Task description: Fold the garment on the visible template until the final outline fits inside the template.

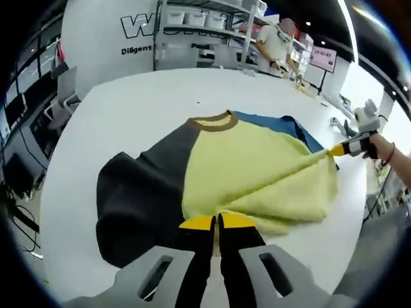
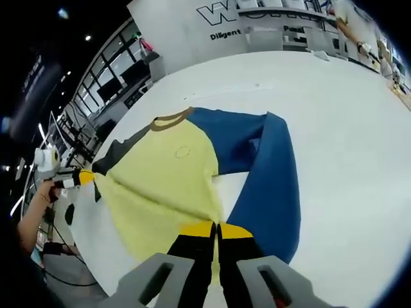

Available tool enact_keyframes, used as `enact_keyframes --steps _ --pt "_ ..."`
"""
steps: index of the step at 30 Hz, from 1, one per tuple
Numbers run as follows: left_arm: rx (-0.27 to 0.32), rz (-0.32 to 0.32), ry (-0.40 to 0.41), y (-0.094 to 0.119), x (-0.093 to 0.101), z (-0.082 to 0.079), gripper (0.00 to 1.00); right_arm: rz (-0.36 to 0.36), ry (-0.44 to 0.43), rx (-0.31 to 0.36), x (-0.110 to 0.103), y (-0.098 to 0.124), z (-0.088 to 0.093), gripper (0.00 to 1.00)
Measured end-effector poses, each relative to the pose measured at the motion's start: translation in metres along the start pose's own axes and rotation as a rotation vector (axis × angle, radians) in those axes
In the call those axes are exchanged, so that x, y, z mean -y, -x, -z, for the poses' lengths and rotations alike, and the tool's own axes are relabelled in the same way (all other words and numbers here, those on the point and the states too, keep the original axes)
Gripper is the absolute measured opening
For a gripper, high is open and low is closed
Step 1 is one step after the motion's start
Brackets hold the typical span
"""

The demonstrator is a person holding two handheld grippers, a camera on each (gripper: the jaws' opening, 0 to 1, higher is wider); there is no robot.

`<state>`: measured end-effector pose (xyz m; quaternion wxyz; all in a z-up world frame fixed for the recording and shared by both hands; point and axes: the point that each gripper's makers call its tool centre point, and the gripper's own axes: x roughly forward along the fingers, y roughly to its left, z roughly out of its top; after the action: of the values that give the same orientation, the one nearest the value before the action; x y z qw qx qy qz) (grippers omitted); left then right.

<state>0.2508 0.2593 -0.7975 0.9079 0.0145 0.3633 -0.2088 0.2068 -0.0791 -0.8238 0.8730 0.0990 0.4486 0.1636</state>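
A: At the bottom of the left gripper view, what has the left gripper got?

B: Its yellow-tipped jaws are pressed together on the hem of the garment, pinching the yellow front panel.

A: And in the right gripper view?

B: The same: the right gripper is clamped on the yellow hem, beside the blue sleeve that runs down the white table.

A: Where does the garment lie?

B: Spread on the table, brown collar away from the person, dark sleeve on one side, blue on the other. The yellow fabric is lifted and stretched taut between the two grippers.

A: Farther back?

B: Shelving and a person standing beyond the table.
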Motion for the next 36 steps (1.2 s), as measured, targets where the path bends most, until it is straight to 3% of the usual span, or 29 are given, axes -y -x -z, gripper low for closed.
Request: enact_keyframes --steps 4,9,14,16,17,19,21,24,27,28,33,36 --pt "0.033 -0.042 -0.038 -0.014 -0.006 -0.010 0.07 0.005 0.010 0.040 0.002 -0.008 -0.008 0.00" --pt "0.032 -0.059 -0.079 -0.029 0.005 -0.009 0.07 0.040 0.053 0.106 0.011 -0.017 -0.021 0.00" --pt "0.076 -0.093 -0.094 -0.017 0.013 -0.006 0.08 0.031 0.002 0.171 0.020 -0.021 -0.031 0.00" --pt "0.108 -0.112 -0.120 -0.006 0.015 -0.006 0.10 0.032 0.009 0.177 0.020 -0.021 -0.031 0.00" --pt "0.117 -0.111 -0.109 0.001 0.016 -0.004 0.12 0.032 0.063 0.184 0.021 -0.021 -0.032 0.00" --pt "0.142 -0.091 -0.087 0.009 0.023 -0.003 0.15 0.028 0.098 0.182 0.019 -0.019 -0.032 0.01" --pt "0.160 -0.087 -0.102 0.018 0.029 -0.001 0.15 0.004 0.090 0.199 0.017 -0.014 -0.033 0.08" --pt "0.125 -0.014 -0.089 0.020 0.049 0.013 0.15 -0.016 0.098 0.217 0.013 -0.006 -0.033 0.13" --pt "0.135 0.029 -0.087 0.016 0.064 0.020 0.21 -0.033 0.117 0.219 0.009 -0.001 -0.029 0.20" --pt "0.124 0.043 -0.057 0.012 0.069 0.024 0.23 -0.037 0.123 0.218 0.008 0.000 -0.027 0.21" --pt "0.076 0.084 -0.052 -0.001 0.087 0.036 0.27 -0.048 0.190 0.194 0.001 0.008 -0.016 0.26" --pt "0.048 0.108 0.009 -0.008 0.094 0.044 0.28 -0.072 0.240 0.180 -0.009 0.012 -0.006 0.31"
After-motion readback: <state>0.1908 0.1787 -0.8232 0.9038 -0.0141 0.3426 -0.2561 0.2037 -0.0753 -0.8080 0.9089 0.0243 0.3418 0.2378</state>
